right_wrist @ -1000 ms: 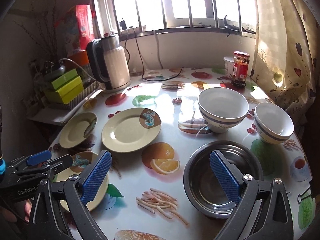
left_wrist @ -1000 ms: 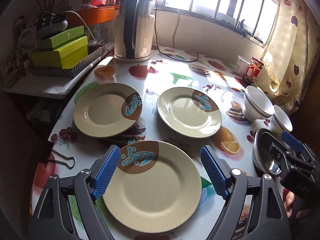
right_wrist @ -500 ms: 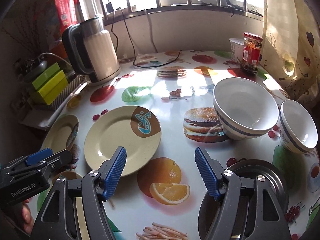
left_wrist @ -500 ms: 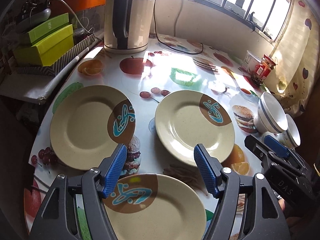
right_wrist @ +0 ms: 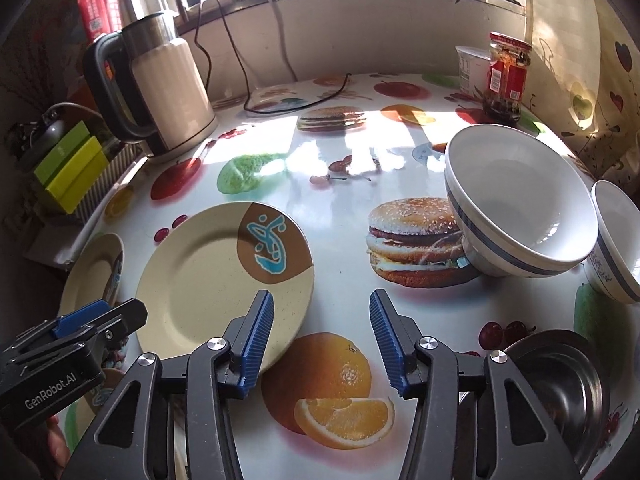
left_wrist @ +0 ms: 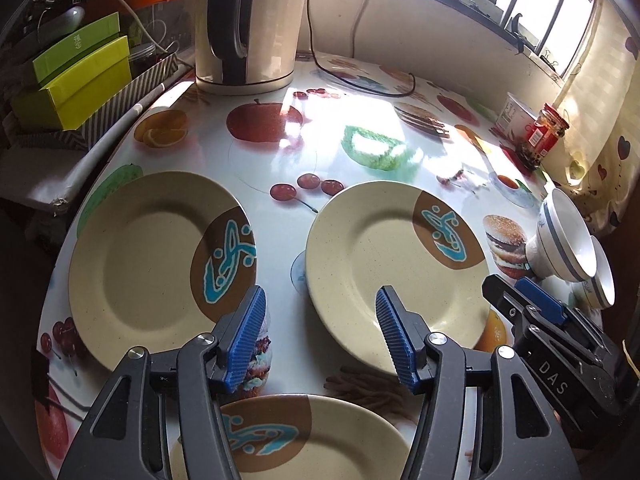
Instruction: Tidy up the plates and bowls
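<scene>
Three cream plates with a brown and blue patch lie on the fruit-print table: a left plate (left_wrist: 152, 268), a middle plate (left_wrist: 392, 272) (right_wrist: 216, 284) and a near plate (left_wrist: 288, 440). My left gripper (left_wrist: 320, 336) hovers over the strip between the left and middle plates, its jaws closing on nothing. My right gripper (right_wrist: 322, 344) hangs over a printed orange, jaws closing and empty, its left finger (right_wrist: 256, 340) above the middle plate's near rim. A large white bowl (right_wrist: 516, 204), a smaller white bowl (right_wrist: 620, 240) and a steel bowl (right_wrist: 560, 380) sit to the right.
An electric kettle (left_wrist: 248, 24) with its cord stands at the back left of the table. Green boxes (left_wrist: 76, 80) are stacked on a shelf beyond the left edge. A red-labelled jar (right_wrist: 506, 76) and a white tub (right_wrist: 472, 64) stand at the back right by the curtain.
Both grippers have moved forward and lower over the table, and both pairs of jaws have narrowed. The near plate and the steel bowl have slipped toward the bottom of the views.
</scene>
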